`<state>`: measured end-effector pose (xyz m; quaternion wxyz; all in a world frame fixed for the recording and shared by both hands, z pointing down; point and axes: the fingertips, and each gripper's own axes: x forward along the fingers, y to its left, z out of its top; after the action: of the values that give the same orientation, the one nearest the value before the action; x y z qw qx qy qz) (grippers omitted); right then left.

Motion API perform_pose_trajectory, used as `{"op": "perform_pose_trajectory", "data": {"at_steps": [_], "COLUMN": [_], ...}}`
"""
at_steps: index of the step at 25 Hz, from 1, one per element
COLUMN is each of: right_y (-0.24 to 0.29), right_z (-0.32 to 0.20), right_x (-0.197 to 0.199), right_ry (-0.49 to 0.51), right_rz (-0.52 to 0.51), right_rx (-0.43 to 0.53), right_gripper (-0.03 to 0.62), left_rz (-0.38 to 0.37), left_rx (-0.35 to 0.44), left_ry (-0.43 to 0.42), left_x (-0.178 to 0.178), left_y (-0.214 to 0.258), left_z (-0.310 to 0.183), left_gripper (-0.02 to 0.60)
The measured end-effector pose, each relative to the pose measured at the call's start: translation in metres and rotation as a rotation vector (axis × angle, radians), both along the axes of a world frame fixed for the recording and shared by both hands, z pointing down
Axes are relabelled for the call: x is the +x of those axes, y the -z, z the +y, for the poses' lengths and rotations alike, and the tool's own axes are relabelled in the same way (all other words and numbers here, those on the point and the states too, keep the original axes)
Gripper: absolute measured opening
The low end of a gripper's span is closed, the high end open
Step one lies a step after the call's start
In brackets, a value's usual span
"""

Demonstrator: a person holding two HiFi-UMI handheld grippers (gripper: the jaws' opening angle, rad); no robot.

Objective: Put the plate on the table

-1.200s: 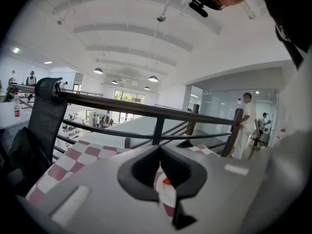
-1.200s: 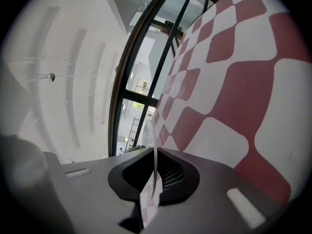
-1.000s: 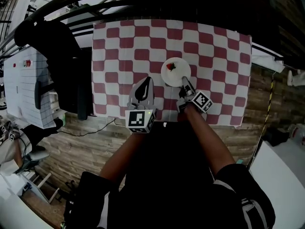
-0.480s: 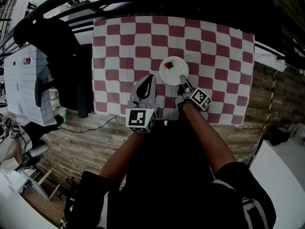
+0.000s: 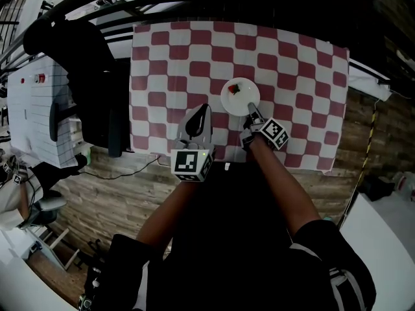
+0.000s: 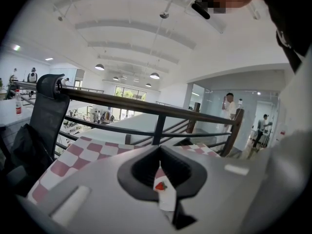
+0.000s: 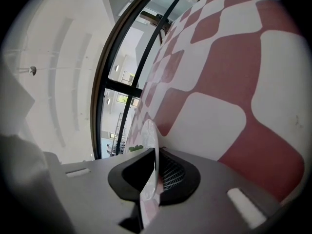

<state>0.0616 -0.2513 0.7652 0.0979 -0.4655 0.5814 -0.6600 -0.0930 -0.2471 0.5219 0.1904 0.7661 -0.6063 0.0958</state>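
Cloth in red and white checks covers the table in the head view, and the plate, small, round and white, lies over it a little right of the middle, with a small red thing on its far half. The right gripper reaches in from the near side and has the plate by its near rim. The left gripper hangs just left of the plate, apart from it, its fingers drawn to a point above the cloth. A dark chair stands at the table's left edge, and wooden floor shows below. In the left gripper view the left gripper has its jaws almost together, only a thin slit between the pads and nothing gripped; beyond them lie the checked cloth and a dark railing. In the right gripper view the right gripper is clamped on the plate, which shows edge-on as a thin pale blade running up from between the pads. The cloth fills that view's right side close behind the plate; whether the plate touches it I cannot tell.
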Motion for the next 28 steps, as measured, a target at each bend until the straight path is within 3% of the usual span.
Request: {"op": "perform_pose_trajectory", "data": {"at_steps": [3, 7, 15, 18, 22, 28], "right_y": [-0.003, 0.0, 0.002, 0.003, 0.012, 0.059], "right_z": [0.002, 0.0, 0.007, 0.01, 0.015, 0.011], "right_x": [0.001, -0.001, 0.009, 0.027, 0.039, 0.042], "right_ry": [0.038, 0.068, 0.121, 0.11, 0.099, 0.09], "right_rz": [0.062, 0.113, 0.226, 0.313, 0.324, 0.363], "right_rx": [-0.027, -0.032, -0.071, -0.083, -0.069, 0.063], "right_gripper": [0.034, 0.105, 0.163, 0.159, 0.15, 0.108], "left_rz": [0.01, 0.008, 0.012, 0.022, 0.029, 0.041], "left_rx": [-0.004, 0.006, -0.003, 0.004, 0.033, 0.062], "left_ry": [-0.001, -0.024, -0.047, -0.05, -0.059, -0.076], "left_x": [0.001, 0.004, 0.008, 0.01, 0.013, 0.014], "left_y": [0.0, 0.002, 0.004, 0.005, 0.014, 0.026], "left_z": [0.006, 0.011, 0.023, 0.024, 0.025, 0.032], "left_gripper": [0.009, 0.009, 0.009, 0.009, 0.009, 0.009]}}
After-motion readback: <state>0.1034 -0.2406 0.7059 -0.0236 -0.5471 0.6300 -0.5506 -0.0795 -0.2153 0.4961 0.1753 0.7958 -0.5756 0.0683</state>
